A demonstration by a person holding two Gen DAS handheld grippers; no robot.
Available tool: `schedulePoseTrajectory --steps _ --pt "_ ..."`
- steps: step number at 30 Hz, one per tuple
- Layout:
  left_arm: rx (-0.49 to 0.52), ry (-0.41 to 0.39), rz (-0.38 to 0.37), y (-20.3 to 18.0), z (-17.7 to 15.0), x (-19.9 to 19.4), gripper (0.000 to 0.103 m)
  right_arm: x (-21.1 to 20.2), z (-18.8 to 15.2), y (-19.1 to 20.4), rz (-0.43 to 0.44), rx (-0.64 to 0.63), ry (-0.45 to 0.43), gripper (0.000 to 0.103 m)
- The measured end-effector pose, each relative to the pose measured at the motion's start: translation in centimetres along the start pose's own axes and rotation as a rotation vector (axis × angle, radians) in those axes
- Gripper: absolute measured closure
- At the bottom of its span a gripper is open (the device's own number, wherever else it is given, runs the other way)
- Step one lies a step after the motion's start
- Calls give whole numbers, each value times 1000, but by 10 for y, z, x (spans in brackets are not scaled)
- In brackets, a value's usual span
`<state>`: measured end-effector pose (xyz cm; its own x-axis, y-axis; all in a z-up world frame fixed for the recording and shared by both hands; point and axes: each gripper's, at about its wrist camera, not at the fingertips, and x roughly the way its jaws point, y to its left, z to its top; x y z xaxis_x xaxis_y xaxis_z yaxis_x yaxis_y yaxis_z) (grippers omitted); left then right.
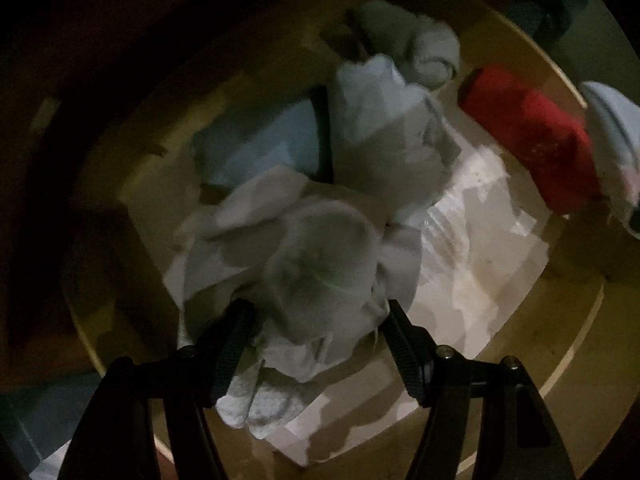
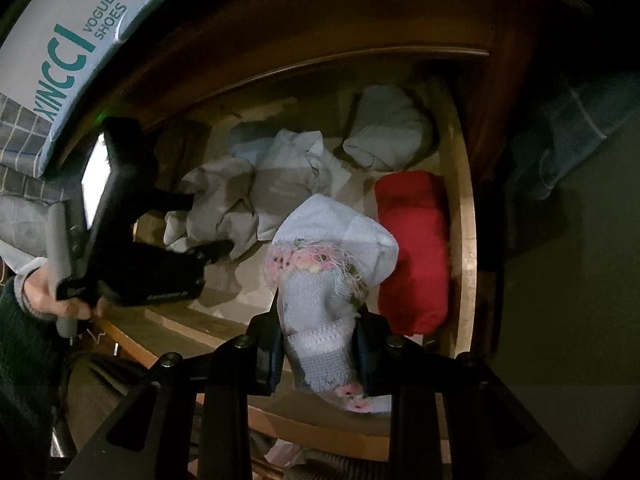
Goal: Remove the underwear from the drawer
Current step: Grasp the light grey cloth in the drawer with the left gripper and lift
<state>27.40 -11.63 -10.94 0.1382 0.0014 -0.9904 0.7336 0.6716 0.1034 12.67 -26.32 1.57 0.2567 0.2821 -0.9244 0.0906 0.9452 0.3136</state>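
Observation:
The wooden drawer (image 2: 466,200) stands pulled out with several crumpled garments inside. My right gripper (image 2: 320,344) is shut on a pale blue mesh underwear with pink lace trim (image 2: 332,272) and holds it above the drawer's front; the piece also shows at the right edge of the left wrist view (image 1: 616,152). My left gripper (image 1: 316,312) points straight down into the drawer, open, its fingers on either side of a grey crumpled underwear (image 1: 320,264). In the right wrist view the left gripper (image 2: 204,224) reaches into that grey underwear (image 2: 216,208).
A red folded garment (image 1: 532,140) (image 2: 412,248) lies along the drawer's right side. More grey bundles (image 2: 388,132) sit at the back, on white liner paper (image 1: 480,240). A shoe box (image 2: 68,40) stands at upper left. A person's hand (image 2: 40,292) grips the left handle.

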Motion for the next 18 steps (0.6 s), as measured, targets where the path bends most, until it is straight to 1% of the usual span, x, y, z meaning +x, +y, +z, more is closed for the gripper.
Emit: schedulePoseTrajectory --steps 2,3,4,5,6,7,9,13,15,18 --pt "18 11 10 -2 1 2 36 1 0 -1 5 4 5 77" --pt "30 18 11 -4 1 3 44 1 1 -2 2 8 5 77" --pt "40 34 14 -5 0 4 59 2 1 -1 5 7 8 77" --pt "39 49 15 -6 0 6 63 3 1 -1 7 5 11 77" --pt "31 59 13 -5 -1 7 64 4 1 0 3 4 12 77" --pt "26 60 12 -5 -2 6 69 4 2 1 1 2 12 77" --pt "31 56 10 -6 -5 3 76 5 2 2 5 -2 16 77" --pt "53 25 6 -12 -12 -13 80 6 2 0 11 4 14 77" --pt "47 4 -16 -14 -18 -24 80 7 3 -1 13 7 14 77" --pt "29 -32 -26 -17 -29 -41 80 9 3 -1 13 11 14 77"
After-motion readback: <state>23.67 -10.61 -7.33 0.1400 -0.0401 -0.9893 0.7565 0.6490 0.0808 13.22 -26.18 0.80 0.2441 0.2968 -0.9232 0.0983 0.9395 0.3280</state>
